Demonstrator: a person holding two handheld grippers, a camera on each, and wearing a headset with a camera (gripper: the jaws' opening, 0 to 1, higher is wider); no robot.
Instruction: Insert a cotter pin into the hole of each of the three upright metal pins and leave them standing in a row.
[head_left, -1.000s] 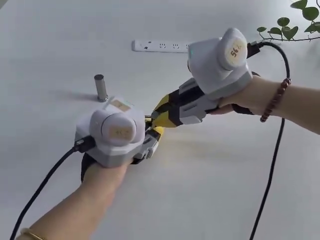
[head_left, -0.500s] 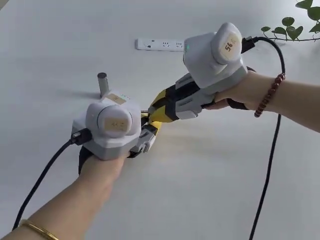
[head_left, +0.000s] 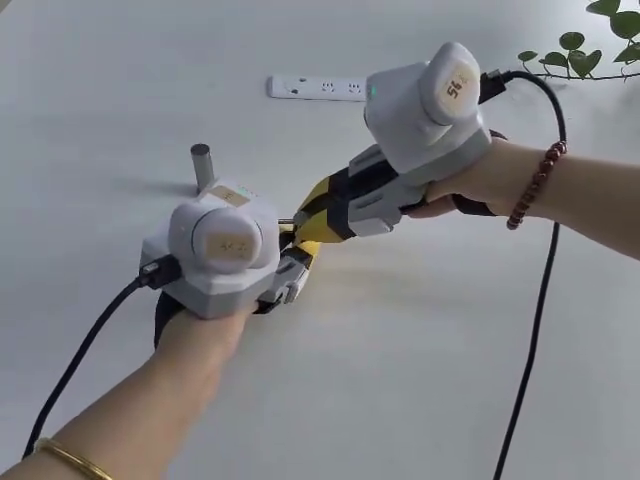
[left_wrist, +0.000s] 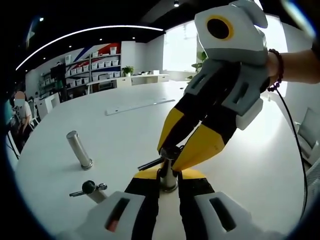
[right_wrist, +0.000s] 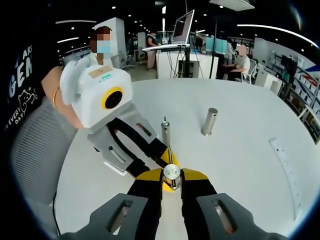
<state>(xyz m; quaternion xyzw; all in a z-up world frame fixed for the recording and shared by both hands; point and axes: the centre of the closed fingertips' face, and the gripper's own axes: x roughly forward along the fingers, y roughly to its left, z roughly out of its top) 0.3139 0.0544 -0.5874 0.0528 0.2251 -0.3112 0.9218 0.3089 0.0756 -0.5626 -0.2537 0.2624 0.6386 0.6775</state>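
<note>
White counter (head_left: 400, 380) is seen from above, with two hand-held tools meeting just left of centre. At the far left of the left gripper view, a bare metal pin (left_wrist: 79, 149) stands upright on its own. Just beside it, nearer the camera, a second metal pin (left_wrist: 93, 188) is seen with a dark cotter pin already passed through its head.

At the centre, a third metal pin (left_wrist: 168, 176) is clamped upright between the black-and-yellow jaws of the left tool (head_left: 292, 263), with its base down on the counter. From the upper right, the right tool (left_wrist: 172, 155) is brought down onto the top of that pin. Its yellow jaws are closed on a thin dark cotter pin (left_wrist: 150, 163), which lies level at the pin's head and sticks out to the left. How far it has entered the hole cannot be told.

In the right gripper view, the round top of the clamped pin is seen between the jaw tips, with the other two pins standing behind it, apart from each other.

Further right and back, a white power strip (head_left: 315, 88) lies flat on the counter. At the far right, a black cable (head_left: 540, 330) hangs from the right tool, and green plant leaves (head_left: 600, 40) show at the top corner.
</note>
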